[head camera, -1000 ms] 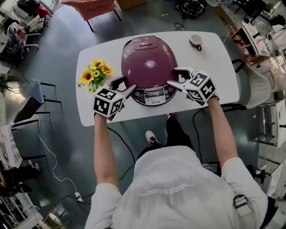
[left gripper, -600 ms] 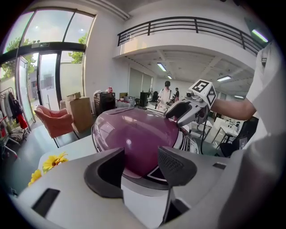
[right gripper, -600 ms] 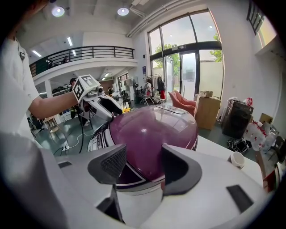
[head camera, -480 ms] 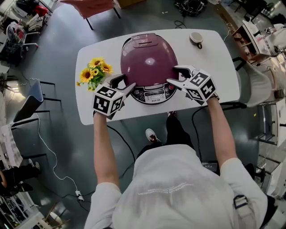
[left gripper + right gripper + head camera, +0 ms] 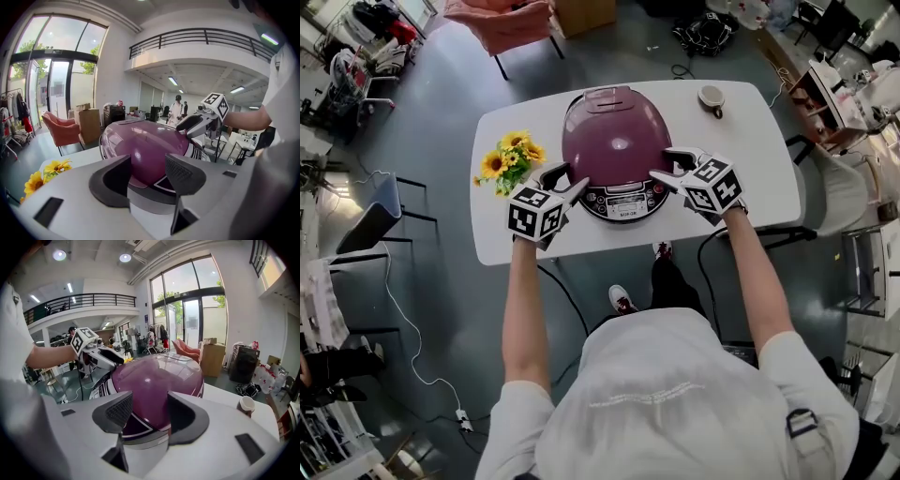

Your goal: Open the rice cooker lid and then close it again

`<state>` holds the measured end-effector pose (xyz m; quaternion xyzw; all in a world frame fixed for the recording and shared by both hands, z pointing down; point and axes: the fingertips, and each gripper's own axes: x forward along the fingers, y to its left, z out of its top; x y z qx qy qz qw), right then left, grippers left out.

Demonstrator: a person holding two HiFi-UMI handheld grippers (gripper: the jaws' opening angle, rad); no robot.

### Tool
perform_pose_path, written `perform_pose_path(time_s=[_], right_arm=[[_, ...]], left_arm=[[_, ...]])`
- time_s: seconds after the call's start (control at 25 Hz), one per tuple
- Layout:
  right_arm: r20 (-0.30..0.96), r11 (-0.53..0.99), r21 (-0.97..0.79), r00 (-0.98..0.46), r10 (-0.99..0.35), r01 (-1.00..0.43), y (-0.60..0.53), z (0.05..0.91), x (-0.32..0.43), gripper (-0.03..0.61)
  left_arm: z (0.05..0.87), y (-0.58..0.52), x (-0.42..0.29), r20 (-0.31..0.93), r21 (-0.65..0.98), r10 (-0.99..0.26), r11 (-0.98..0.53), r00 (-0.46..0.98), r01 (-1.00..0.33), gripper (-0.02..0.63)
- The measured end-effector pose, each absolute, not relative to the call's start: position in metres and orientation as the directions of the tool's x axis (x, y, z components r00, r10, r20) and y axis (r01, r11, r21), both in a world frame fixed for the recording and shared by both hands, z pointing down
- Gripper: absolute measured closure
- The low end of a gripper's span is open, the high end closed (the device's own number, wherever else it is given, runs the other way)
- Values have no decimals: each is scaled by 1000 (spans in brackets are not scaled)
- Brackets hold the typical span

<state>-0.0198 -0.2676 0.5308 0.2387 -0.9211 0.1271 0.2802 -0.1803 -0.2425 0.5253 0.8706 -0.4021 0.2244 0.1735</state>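
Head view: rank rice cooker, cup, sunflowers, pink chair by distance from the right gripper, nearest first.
1. Rice cooker: right beside the right gripper, mid-table.
2. Cup: far edge of the table, right side.
3. Sunflowers: left side of the table.
4. Pink chair: on the floor beyond the table, far left.

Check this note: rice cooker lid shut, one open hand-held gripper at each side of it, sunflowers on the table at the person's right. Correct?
No. The head view shows the sunflowers at the person's left, by the left hand-held gripper, left of the rice cooker. The rest stands.
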Motion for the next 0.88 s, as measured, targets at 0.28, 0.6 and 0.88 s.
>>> perform_pose_path(time_s=[0.28, 0.6, 0.88], right_arm=[[442, 753, -87, -703, -557, -652, -271, 496, -2, 414], [343, 739, 106, -673, -655, -666, -246, 425, 9, 436], [288, 685, 158, -630, -721, -711, -220, 390, 23, 483]], left_arm=[[488, -241, -199, 364, 86, -798, -484, 480, -871, 393], [415, -219, -194, 221, -20, -850, -493, 477, -870, 457], [376, -190, -178, 158, -140, -870, -489, 468, -861, 508]])
